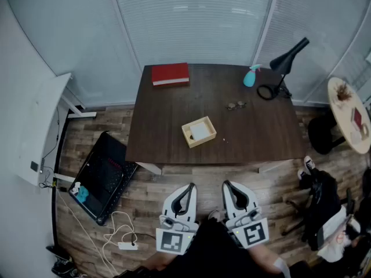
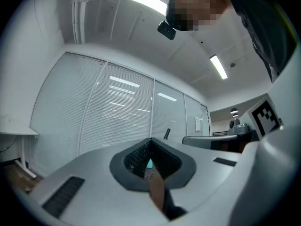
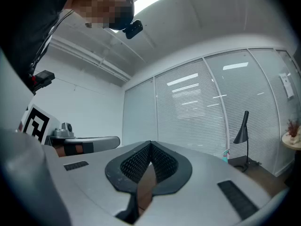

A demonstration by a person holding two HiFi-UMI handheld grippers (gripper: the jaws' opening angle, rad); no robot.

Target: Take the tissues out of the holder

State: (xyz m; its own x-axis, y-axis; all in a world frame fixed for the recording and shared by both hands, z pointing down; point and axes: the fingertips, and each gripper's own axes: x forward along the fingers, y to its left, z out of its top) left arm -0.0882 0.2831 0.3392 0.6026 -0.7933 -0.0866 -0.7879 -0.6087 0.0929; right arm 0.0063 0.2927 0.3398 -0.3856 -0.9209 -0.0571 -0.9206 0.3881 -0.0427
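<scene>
The tissue holder [image 1: 199, 132] is a small square wooden box with white tissues lying flat inside. It stands near the front of the dark wooden table [image 1: 162, 132] in the head view. Both grippers are held level below the table's near edge, well short of the holder. My left gripper [image 1: 192, 186] has its jaws meeting at the tip, with nothing between them. My right gripper [image 1: 225, 184] is shut and empty too. The left gripper [image 2: 150, 140] and the right gripper [image 3: 150, 144] show closed black pads in their own views, facing the blinds.
On the table lie a red book [image 1: 170, 74] at the back left, a black desk lamp [image 1: 284, 68], a teal bottle [image 1: 250, 77] and small metal bits [image 1: 236, 105]. A black case [image 1: 104, 175] and cables lie on the floor at left. A round table [image 1: 351, 114] stands right.
</scene>
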